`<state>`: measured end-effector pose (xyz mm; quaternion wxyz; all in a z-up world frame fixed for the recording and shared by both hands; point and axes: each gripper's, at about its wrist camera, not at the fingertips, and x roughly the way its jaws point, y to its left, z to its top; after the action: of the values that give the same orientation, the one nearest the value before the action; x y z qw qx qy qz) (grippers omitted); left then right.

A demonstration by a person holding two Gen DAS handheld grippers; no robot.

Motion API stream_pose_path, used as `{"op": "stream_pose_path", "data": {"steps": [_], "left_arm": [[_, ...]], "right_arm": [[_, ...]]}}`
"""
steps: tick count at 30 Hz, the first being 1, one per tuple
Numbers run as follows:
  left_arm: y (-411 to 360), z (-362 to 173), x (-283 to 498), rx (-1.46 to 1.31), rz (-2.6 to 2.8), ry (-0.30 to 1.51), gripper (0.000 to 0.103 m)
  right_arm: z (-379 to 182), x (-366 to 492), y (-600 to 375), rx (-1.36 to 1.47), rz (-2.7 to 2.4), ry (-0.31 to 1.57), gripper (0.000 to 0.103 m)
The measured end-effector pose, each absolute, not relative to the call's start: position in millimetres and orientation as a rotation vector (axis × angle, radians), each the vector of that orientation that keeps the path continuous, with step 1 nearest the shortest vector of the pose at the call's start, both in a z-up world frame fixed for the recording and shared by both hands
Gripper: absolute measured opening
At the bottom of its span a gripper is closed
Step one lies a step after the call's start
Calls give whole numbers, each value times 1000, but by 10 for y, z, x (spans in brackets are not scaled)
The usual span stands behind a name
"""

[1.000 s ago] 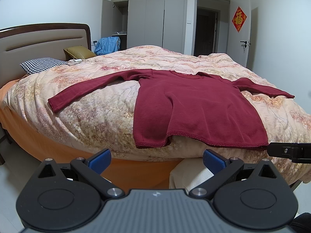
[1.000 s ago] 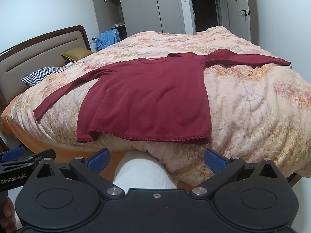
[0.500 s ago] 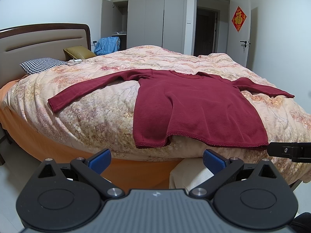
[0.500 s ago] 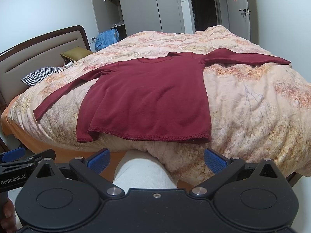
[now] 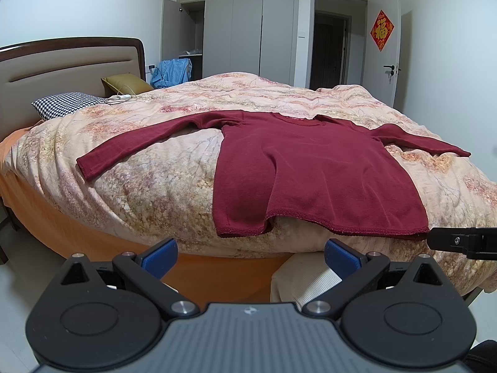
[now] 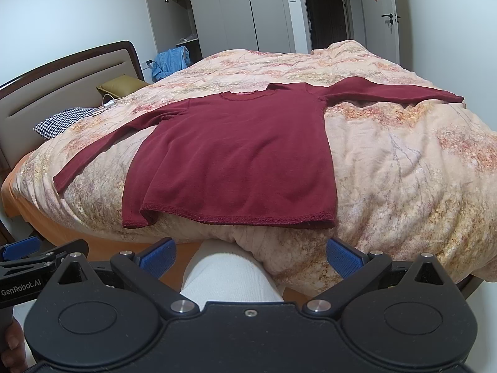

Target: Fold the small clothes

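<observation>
Two grippers: both are held off the near side of the bed, neither touching any cloth.
Left gripper (image 5: pixel 250 256): jaws spread wide, blue pads far apart, nothing between them; it sits below the edge of the mattress.
Right gripper (image 6: pixel 251 256): jaws equally wide, nothing held; a pale trouser leg (image 6: pixel 231 275) of the person shows between its fingers.
Cross view: the right gripper's black tip shows at the right edge of the left wrist view, and the left gripper appears at the lower left of the right wrist view.
Dark red long-sleeved top (image 5: pixel 310 171): it lies flat on the floral quilt (image 5: pixel 149 192), just beyond both grippers, hem nearest and partly drooping over the bed edge at its left corner.
Sleeves: both stretch outward, one toward the headboard side, one toward the door side.
Neckline: farthest from the grippers, pointing to the far side of the bed.
Pillows: a houndstooth pillow (image 5: pixel 66 104) and an olive cushion (image 5: pixel 125 83) rest by the headboard (image 5: pixel 71 68).
Far wall: grey wardrobe (image 5: pixel 248 28) and an open doorway.
</observation>
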<state>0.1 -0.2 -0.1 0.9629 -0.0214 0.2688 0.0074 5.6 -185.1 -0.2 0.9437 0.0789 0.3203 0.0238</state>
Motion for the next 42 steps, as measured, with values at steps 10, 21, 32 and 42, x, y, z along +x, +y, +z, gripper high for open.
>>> {"op": "stream_pose_path", "data": {"steps": [10,21,32,42], "left_arm": [[-1,-2,1,-43,15,545,103],[1,-5,5,-45,13,550,103],[-126,-36,185,48,-12,654,103],[-358,198,505,92,-33,636,103]], "right_arm": [[1,55,-1851,162,49,654,103],[15,86,-1809,173,55,665,103],[-44,341,-2381,386,60,709,103],[-17,610,-2804,346,-3,533,103]]}}
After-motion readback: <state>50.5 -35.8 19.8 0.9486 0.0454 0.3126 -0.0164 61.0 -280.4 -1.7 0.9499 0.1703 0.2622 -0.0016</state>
